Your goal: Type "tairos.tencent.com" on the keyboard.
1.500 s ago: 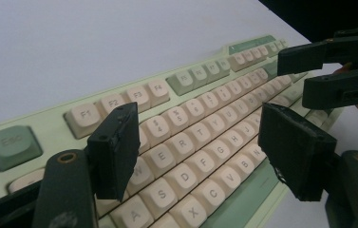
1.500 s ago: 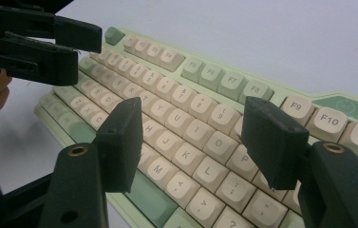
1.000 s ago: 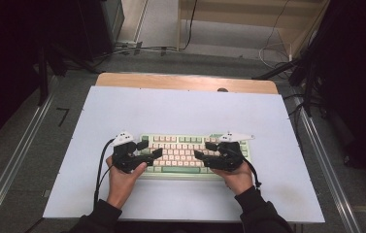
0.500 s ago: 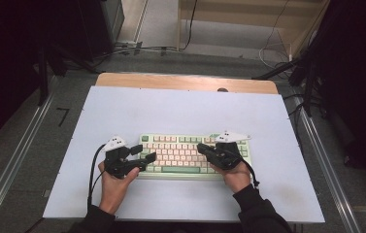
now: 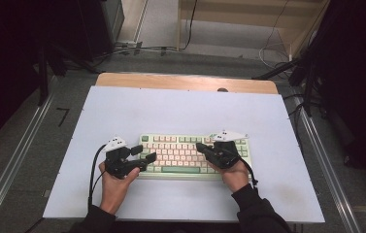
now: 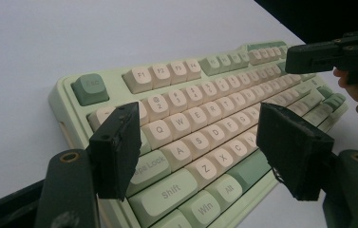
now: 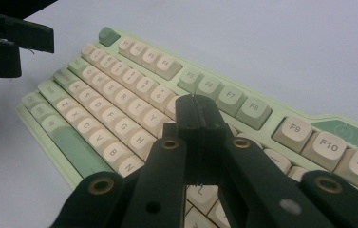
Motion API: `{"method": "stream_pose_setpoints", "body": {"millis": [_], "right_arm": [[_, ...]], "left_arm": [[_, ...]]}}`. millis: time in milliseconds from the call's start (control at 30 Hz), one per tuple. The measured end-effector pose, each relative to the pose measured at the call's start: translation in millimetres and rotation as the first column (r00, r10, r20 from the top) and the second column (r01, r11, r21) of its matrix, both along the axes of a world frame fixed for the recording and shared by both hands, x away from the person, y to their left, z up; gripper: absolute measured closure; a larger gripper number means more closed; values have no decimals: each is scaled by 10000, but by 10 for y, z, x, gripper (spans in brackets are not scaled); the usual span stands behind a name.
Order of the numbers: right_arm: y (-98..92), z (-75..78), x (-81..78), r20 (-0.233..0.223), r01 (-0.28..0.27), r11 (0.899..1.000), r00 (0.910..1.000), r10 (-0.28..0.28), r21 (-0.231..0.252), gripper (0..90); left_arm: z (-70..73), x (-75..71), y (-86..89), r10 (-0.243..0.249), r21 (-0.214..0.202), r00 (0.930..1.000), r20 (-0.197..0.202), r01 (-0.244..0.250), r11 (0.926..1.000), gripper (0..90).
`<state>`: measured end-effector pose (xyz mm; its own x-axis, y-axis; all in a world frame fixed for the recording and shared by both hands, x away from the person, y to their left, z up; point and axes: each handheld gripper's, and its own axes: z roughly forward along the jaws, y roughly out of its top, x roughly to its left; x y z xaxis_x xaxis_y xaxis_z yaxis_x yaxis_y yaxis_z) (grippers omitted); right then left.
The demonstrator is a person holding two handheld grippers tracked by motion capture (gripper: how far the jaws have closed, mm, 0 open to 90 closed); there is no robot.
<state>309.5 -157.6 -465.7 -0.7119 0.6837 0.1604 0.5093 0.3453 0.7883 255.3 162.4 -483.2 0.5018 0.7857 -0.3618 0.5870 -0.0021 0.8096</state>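
Keyboard (image 5: 192, 154) lies mid-mat. Right gripper (image 7: 196, 107), jaws just pressed together on nothing, hovers over its centre keys: descend vertically, one key only. Left gripper (image 6: 200, 142) gapes wide, empty, above keyboard's left end.

I see the keyboard (image 5: 192, 154) lying lower centre of the high view on the table (image 5: 180, 109), my left gripper (image 5: 141, 154) at its left end, my right gripper (image 5: 201, 147) over its right half.
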Motion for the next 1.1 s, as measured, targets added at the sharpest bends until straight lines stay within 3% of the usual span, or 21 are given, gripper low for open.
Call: {"method": "stream_pose_setpoints", "body": {"millis": [433,633,867,967,1100], "right_arm": [[0,-12,7,-29,78,9999,10000,-78,-81,877],[13,-69,32,-169,182,9986,9997,-191,-506,877],[56,-190,85,-594,163,9898,9979,-249,-1413,877],[47,-166,74,-519,202,9912,9983,-272,-1307,877],[-32,-50,34,-119,427,9977,9990,-434,-522,876]], "left_arm": [[-4,2,3,20,29,10000,-48,-20,10000,320],[-6,1,-5,-8,8,10000,-83,8,10000,321],[-12,3,-13,-52,52,9999,-120,53,10000,321],[-15,6,-13,-52,82,9999,-131,53,10000,321],[-12,3,-12,-46,66,9999,-115,46,10000,321]]}}
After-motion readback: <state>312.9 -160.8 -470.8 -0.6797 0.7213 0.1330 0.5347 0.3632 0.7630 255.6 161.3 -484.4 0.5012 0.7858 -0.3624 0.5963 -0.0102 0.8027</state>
